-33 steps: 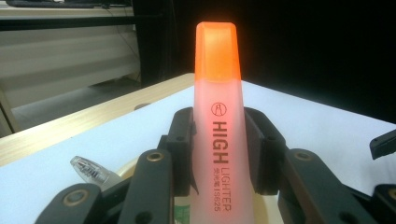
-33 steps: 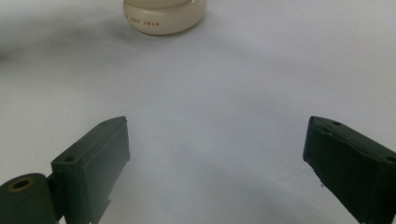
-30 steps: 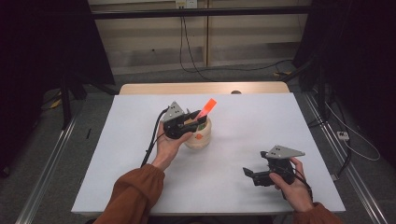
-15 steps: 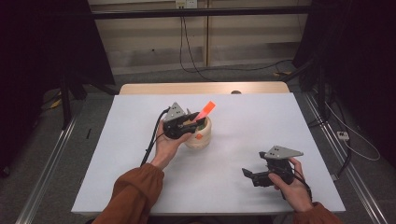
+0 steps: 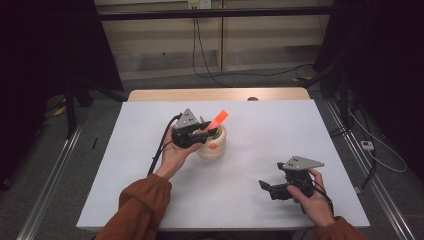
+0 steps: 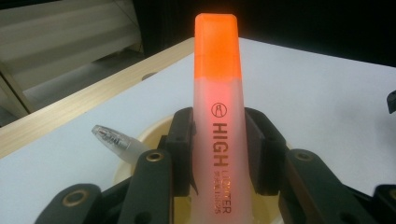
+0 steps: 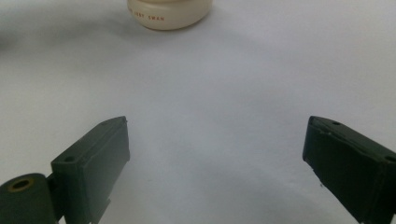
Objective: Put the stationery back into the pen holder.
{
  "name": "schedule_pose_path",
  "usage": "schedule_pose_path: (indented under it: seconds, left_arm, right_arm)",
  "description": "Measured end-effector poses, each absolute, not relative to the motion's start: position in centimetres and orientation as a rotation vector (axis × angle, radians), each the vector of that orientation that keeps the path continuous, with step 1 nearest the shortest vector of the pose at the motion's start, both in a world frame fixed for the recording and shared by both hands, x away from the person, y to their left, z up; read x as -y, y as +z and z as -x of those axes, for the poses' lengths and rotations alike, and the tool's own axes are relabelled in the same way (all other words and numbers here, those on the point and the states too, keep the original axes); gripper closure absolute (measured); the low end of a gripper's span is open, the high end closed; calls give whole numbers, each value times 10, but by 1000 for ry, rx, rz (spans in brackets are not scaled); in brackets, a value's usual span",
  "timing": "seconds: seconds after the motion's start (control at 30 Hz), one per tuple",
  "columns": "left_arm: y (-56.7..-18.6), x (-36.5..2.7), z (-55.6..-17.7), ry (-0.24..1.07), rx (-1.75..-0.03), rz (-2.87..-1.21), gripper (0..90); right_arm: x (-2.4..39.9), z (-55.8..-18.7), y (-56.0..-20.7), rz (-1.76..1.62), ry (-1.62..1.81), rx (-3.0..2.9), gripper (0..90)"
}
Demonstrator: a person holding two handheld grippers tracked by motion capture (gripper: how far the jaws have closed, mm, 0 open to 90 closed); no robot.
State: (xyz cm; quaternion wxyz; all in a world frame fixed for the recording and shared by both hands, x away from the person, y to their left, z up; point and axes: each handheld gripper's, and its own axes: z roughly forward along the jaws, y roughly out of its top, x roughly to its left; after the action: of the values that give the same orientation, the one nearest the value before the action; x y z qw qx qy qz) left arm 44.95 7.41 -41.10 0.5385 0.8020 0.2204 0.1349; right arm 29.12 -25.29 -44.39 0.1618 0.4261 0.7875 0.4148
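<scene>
Two grippers work over a white table (image 5: pixel 250 210) in the high view. The left gripper (image 5: pixel 206 133), held in the person's left hand (image 5: pixel 175 150), sits just left of the table's middle, directly over a cream-coloured pot (image 5: pixel 214 145). Its jaws pinch an orange highlighter (image 5: pixel 216 121) that tilts up and to the right out of the pot. The right gripper (image 5: pixel 266 187) lies low near the table's right near corner, in the right hand (image 5: pixel 312 197), well apart from the pot, with its jaws pointing left.

From the left gripper view, the highlighter (image 6: pixel 219 140) stands upright between the two black jaws, which press against its pale body on both sides; its orange cap points to the far side, and "HIGH" is printed along the barrel. Its lower end goes down into the pot (image 6: pixel 149 133). A clear pen cap (image 6: pixel 114 140) leans out of the pot at the left.

Seen in the right gripper view, the jaws stand spread wide with bare table (image 7: pixel 210 93) between them, and the pot's base (image 7: pixel 170 14) lies far ahead.
</scene>
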Motion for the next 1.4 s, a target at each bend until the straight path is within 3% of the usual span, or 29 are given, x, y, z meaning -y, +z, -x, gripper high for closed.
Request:
schedule_pose_path:
  seconds: [0.57,1.1,1.4]
  left_arm:
    - [-408,-79,-445,301,-549,-1936,664]
    - [-392,-86,-432,267,-654,-1943,211]
    - [-395,-102,-423,274,-715,-1964,60]
  right_arm:
    - [253,-291,-444,-1211,1179,-2257,70]
    - [254,-291,-443,-1217,1194,-2223,64]
    - [254,-290,-443,-1227,1194,-2213,62]
